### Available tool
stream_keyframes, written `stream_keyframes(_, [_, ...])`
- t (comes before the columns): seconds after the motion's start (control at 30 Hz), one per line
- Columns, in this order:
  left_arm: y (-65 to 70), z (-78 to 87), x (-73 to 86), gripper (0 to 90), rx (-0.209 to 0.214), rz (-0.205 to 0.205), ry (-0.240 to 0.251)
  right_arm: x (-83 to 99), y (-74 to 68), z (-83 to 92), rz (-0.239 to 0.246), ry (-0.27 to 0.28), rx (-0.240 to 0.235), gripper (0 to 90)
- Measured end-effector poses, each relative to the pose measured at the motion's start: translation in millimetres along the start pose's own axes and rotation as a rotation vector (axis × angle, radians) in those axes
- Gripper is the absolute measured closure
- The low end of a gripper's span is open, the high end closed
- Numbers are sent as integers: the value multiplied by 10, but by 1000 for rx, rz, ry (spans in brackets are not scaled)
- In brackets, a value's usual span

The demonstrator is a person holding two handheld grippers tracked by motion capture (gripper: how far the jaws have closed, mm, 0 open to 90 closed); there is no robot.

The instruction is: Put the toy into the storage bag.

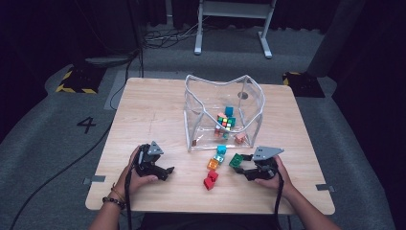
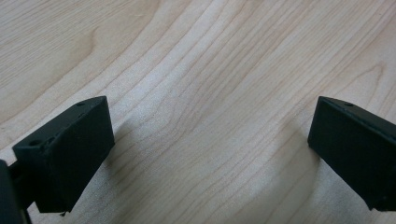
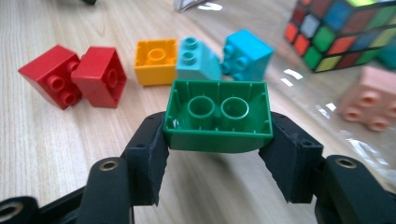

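- The left gripper (image 1: 154, 165) sits low on the wooden worktop (image 1: 153, 115), near its left front side. A hand is wrapped around it.
- Its fingers (image 2: 65, 154) are wide open. In the left gripper view there is just bare wood between them.
- In the middle, a little row of blocks lies on the worktop: two red blocks (image 1: 210, 179) at the front, then an orange block (image 1: 213, 164), then two light blue blocks (image 1: 220, 152) closest to the bag.
- Behind them stands a clear plastic bag (image 1: 224, 112) with its top open. Inside are a colourful puzzle cube (image 1: 224, 120), a pink block (image 1: 240, 139) and a few more small pieces.
- On the right, the right gripper (image 1: 242, 165) has its fingers (image 3: 152, 158) squeezed on a green block (image 3: 218, 116), one on each end.
- The green block's hollow underside faces the right gripper's camera. It is just to the right of the row of blocks, in front of the bag.
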State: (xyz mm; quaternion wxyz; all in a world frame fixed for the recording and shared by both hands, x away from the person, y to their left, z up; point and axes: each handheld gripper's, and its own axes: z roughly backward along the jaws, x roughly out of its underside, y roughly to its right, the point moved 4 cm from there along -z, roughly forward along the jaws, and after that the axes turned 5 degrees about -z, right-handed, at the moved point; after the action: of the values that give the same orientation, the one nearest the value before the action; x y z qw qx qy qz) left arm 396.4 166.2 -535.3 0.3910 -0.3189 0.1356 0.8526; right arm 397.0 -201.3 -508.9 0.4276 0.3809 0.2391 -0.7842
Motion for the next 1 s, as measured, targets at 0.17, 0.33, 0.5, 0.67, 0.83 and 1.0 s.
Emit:
stream_keyframes(0.17, [0,0,0,5,0,0,0,-17,123,150,-19,33,39,431])
stream_keyframes(0.33, [0,0,0,5,0,0,0,-47,242,346,-44,66,86,431])
stream_keyframes(0.5, [-2,1,0,5,-1,-2,-1,-78,391,560,-71,102,129,432])
stream_keyframes(0.67, [-2,1,0,5,-1,-3,0,-94,517,725,-92,117,166,432])
stream_keyframes(0.83, [0,0,0,5,0,0,0,-149,597,824,-101,132,185,432])
stream_keyframes(1.0, [0,0,0,5,0,0,0,-238,673,931,-98,148,202,432])
